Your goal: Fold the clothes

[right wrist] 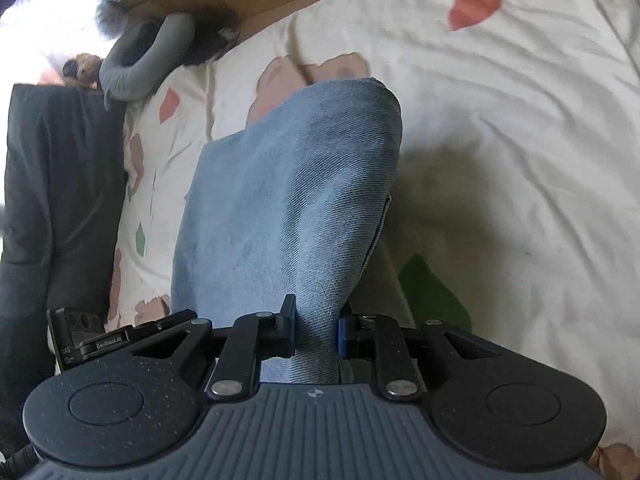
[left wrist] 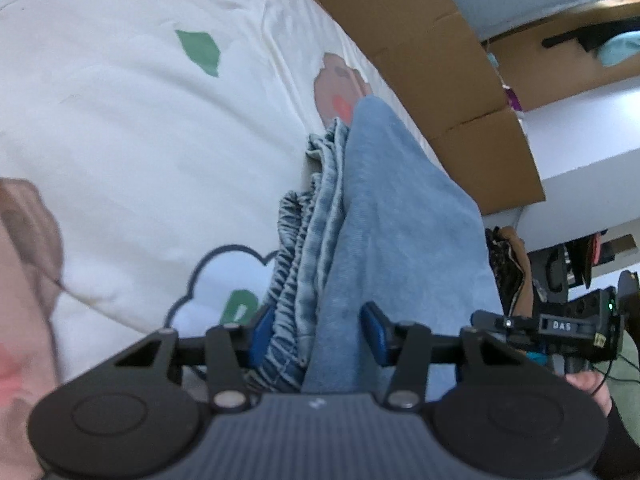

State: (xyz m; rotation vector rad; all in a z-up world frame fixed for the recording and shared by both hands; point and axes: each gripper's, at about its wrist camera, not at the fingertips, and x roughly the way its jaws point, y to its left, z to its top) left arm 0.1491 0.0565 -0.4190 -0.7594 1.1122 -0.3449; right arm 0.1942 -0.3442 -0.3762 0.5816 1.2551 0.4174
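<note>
Between both grippers' pads, jeans [left wrist: 384,216]

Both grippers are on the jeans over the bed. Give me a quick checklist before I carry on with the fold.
1. Left hand-held gripper has denim between its pads: ok, elastic waistband bunched there.
2. Right hand-held gripper pinches the jeans: ok.
3. Jeans lifted off the sheet: cannot tell; the far fold may still touch.
4. Layers aligned: not ok, left-side edges bunched and staggered.
5. Landing area on sheet free: ok ahead.
6. Cardboard box clear of the cloth: ok.
</note>
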